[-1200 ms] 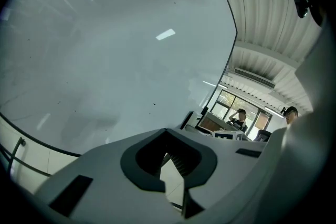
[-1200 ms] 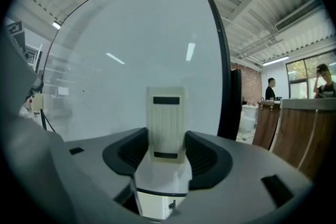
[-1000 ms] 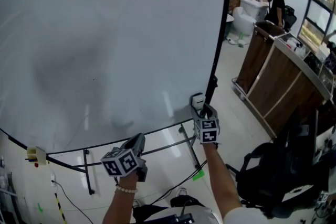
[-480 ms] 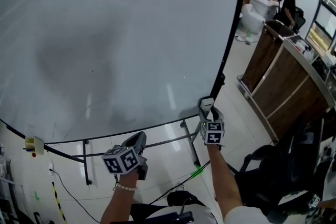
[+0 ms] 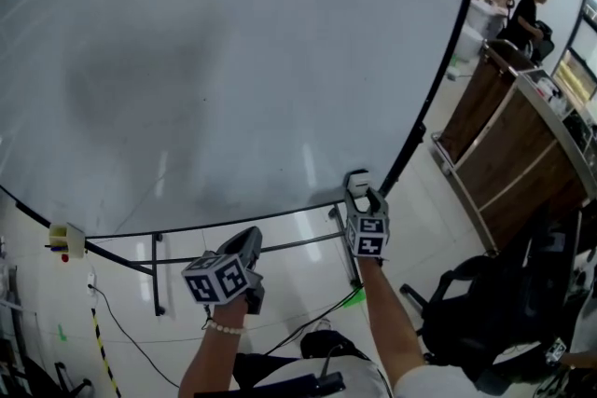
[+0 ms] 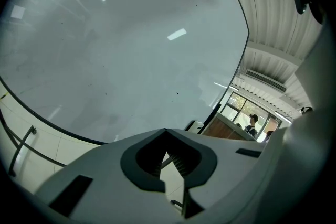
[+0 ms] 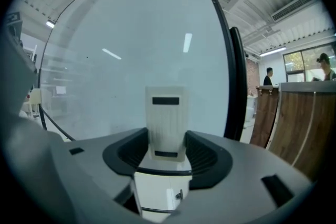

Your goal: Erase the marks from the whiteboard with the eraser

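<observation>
1. Large white whiteboard with a thin black frame fills the head view from 9 o'clock round to 2 o'clock. It stands on black metal legs over a pale tiled floor.
2. A broad grey smudge lies on the board toward 10 o'clock from its centre. The left gripper view also shows a few tiny dark specks scattered over the board.
3. Right gripper: jaws clamped on the sides of a white rectangular plastic eraser. The eraser stands upright between them and juts past the tips.
4. The eraser sits at the board's lower edge, at about 5 o'clock on the board and just inside the right frame bar. Contact with the board surface cannot be judged.
5. Left gripper: jaw tips meet with nothing between them. It hangs below the board's lower edge at 6 o'clock in the head view, clear of the board.
6. The two grippers are apart, with the right one at about 2 o'clock from the left.
7. Surroundings:
   - a brown wooden counter at 3 o'clock
   - a person in dark clothing behind it at 2 o'clock
   - a black office chair at 4 o'clock
   - a small pale-yellow block on the frame at 8 o'clock
</observation>
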The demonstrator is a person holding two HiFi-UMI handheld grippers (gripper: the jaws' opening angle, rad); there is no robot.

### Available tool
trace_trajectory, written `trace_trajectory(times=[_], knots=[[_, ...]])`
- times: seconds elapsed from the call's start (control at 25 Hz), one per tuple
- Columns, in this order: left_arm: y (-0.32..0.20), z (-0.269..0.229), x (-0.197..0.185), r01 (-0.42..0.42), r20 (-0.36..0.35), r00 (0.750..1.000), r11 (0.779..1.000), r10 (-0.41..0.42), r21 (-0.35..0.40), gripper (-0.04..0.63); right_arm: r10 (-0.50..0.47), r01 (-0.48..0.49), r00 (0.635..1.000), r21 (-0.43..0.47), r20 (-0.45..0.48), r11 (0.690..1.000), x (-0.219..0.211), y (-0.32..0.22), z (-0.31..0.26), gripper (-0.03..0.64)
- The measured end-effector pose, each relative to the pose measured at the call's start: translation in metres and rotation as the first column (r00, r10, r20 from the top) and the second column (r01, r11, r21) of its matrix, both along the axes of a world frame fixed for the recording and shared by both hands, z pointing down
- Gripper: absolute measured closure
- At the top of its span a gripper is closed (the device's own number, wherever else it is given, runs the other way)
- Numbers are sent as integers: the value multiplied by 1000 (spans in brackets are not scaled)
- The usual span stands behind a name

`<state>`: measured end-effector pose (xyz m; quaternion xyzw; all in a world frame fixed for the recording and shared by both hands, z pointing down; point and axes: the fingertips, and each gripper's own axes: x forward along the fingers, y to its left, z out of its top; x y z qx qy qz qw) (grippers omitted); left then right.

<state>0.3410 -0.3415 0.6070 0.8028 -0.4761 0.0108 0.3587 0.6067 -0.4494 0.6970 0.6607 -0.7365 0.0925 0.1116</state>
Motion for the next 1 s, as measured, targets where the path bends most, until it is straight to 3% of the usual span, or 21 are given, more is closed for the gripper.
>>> trace_trajectory(times=[0.64,1.0], knots=[[38,-16,-169,79,8,997,997,-79,17,595,-94,94,996,-24,5,995,-202,26,-6,367],[58,-13,-281,59,8,998,998,-59,18,595,-92,92,996,-19,3,996,-325,41,-8,367]])
